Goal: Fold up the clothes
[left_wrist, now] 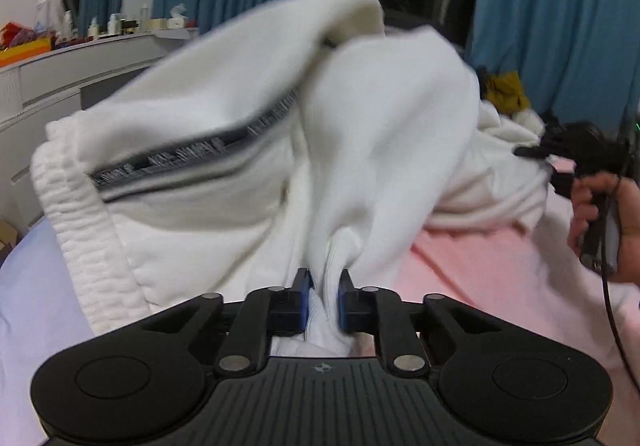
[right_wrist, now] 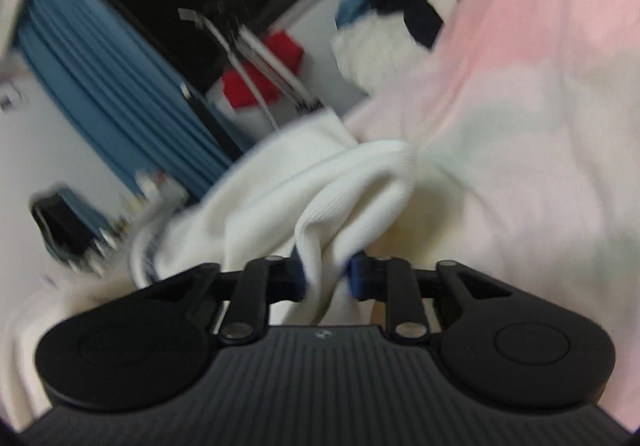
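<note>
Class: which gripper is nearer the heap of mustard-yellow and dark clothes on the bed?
Right. The right gripper sits just below the clothes heap; the left gripper is farther back, holding the white garment.

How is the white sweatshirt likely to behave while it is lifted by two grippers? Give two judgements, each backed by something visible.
Probably floppy: the white sweatshirt sags in deep folds between the left gripper and right gripper. Likely thick and fairly heavy for cloth: its ribbed hem looks bulky. It seems unlikely to slip, since bunched fabric fills both grips.
</note>
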`<move>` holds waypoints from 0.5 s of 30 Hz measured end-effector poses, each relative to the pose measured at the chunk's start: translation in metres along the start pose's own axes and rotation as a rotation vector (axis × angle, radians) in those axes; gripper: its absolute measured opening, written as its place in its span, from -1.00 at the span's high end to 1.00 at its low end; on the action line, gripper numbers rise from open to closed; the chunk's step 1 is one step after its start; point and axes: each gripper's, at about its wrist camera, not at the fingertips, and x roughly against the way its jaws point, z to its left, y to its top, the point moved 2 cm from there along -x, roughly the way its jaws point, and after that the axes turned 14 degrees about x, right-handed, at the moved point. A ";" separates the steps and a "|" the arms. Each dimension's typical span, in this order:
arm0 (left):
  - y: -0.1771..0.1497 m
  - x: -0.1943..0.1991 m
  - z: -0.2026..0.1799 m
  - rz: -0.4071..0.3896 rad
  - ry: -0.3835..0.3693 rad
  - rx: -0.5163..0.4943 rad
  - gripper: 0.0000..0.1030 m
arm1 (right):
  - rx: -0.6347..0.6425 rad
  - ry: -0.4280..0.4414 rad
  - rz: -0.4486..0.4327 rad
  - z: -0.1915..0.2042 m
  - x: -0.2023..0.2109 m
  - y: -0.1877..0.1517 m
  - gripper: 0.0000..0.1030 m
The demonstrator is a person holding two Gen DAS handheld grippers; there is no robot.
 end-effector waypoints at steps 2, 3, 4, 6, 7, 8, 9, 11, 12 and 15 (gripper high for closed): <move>0.012 0.014 0.009 -0.065 -0.008 0.053 0.80 | 0.015 0.012 -0.044 0.009 0.016 0.015 0.66; 0.021 0.023 0.015 -0.103 -0.013 0.092 0.81 | 0.023 0.018 -0.066 0.013 0.023 0.022 0.67; 0.030 0.034 0.025 -0.145 -0.021 0.139 0.81 | 0.033 0.023 -0.088 0.018 0.031 0.030 0.68; 0.047 0.055 0.045 -0.231 -0.037 0.226 0.82 | 0.054 0.021 -0.133 0.022 0.049 0.051 0.69; 0.055 0.066 0.055 -0.273 -0.044 0.266 0.82 | 0.062 0.017 -0.156 0.022 0.058 0.062 0.69; 0.061 0.072 0.064 -0.289 -0.062 0.303 0.82 | 0.066 0.010 -0.176 0.019 0.068 0.072 0.70; 0.066 0.078 0.072 -0.304 -0.080 0.339 0.82 | 0.062 -0.002 -0.192 0.012 0.079 0.080 0.70; 0.077 0.091 0.089 -0.334 -0.117 0.412 0.82 | 0.059 -0.029 -0.224 -0.003 0.103 0.094 0.70; 0.078 0.091 0.091 -0.324 -0.129 0.426 0.82 | 0.071 -0.052 -0.235 -0.013 0.116 0.095 0.70; 0.080 0.085 0.095 -0.269 -0.164 0.466 0.82 | 0.077 -0.127 -0.219 -0.048 0.145 0.078 0.70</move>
